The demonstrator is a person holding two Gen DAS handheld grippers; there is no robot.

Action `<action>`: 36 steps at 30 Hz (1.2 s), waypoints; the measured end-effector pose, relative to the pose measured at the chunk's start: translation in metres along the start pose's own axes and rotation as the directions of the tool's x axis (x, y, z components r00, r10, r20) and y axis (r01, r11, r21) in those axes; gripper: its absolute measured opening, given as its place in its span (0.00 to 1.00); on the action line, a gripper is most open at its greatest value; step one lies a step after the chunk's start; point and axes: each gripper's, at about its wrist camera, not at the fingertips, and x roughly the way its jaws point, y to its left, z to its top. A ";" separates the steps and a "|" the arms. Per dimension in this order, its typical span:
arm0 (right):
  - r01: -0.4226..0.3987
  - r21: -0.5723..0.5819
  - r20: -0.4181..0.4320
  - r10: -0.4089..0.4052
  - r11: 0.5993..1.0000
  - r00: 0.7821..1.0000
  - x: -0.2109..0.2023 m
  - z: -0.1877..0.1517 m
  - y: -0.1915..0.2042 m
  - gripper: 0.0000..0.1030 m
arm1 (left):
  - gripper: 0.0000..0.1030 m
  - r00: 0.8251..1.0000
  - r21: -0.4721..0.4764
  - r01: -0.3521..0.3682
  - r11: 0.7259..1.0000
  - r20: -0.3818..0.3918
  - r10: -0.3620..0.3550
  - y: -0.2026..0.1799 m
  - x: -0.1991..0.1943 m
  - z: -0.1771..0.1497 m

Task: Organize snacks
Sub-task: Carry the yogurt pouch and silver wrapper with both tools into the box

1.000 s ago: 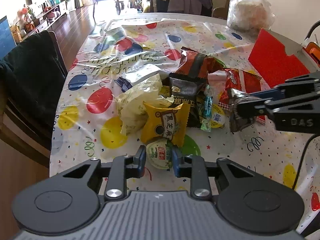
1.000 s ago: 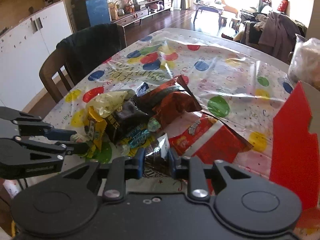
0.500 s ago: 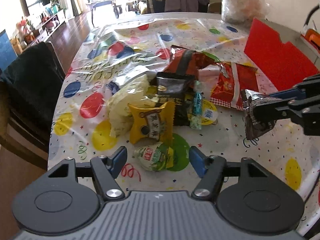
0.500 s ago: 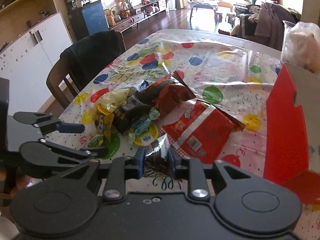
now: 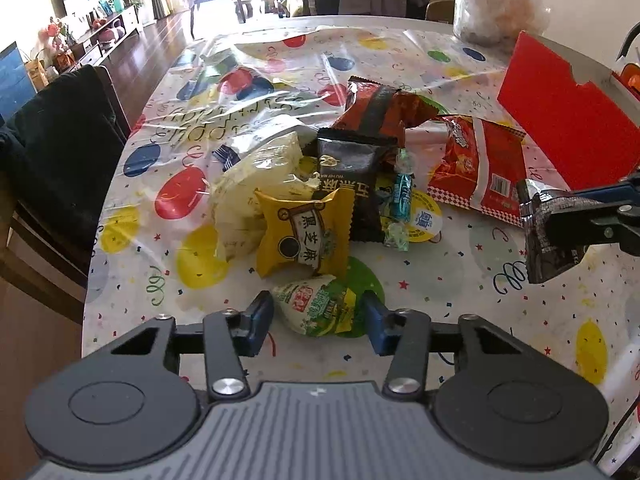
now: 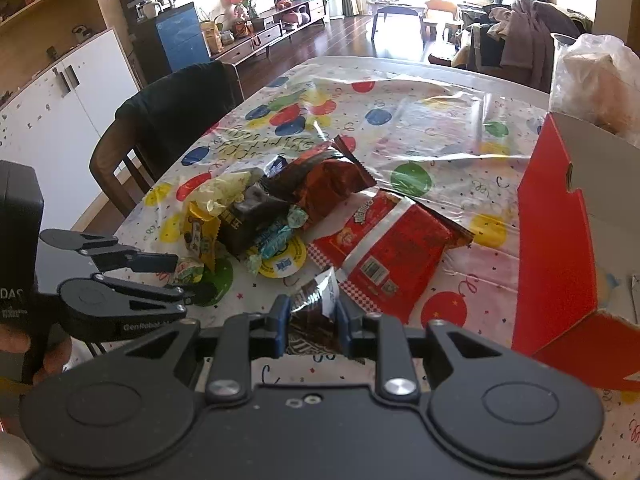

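Half-hidden dark packet [image 6: 314, 306] sits clamped in right hand-held gripper [image 6: 310, 330]; left hand-held gripper [image 5: 318, 316] gapes around green packet [image 5: 316, 303].

Left gripper [image 5: 317, 322]: black ribbed body, 2 round discs, silver screws, blue fingertips [image 5: 259, 316]. Right gripper [image 6: 310, 326]: matching black shell, silver screws behind blue fingertips [image 6: 280, 320].

Red box [image 6: 560, 240] runs off the right edge; its inside is hidden

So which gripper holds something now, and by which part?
The right gripper holds the dark foil packet, clamped near its upper end. The left gripper is open, holding nothing.
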 end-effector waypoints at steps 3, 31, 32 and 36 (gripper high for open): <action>0.000 -0.001 0.002 0.000 1.000 1.000 0.000 0.000 0.000 0.23 | 0.44 1.000 0.001 -0.004 1.000 0.004 0.004 0.000 0.000 0.000; 0.075 0.052 0.180 -0.084 0.996 0.980 -0.104 0.011 -0.046 0.23 | 0.45 0.973 0.095 0.146 0.985 0.166 -0.161 -0.073 -0.096 0.063; 0.080 0.052 0.189 -0.088 0.995 0.978 -0.108 0.011 -0.050 0.23 | 0.45 0.970 0.104 0.153 0.983 0.175 -0.170 -0.081 -0.099 0.068; 0.091 0.051 0.218 -0.100 0.995 0.971 -0.127 0.011 -0.074 0.23 | 0.45 0.960 0.133 0.171 0.976 0.202 -0.195 -0.115 -0.108 0.086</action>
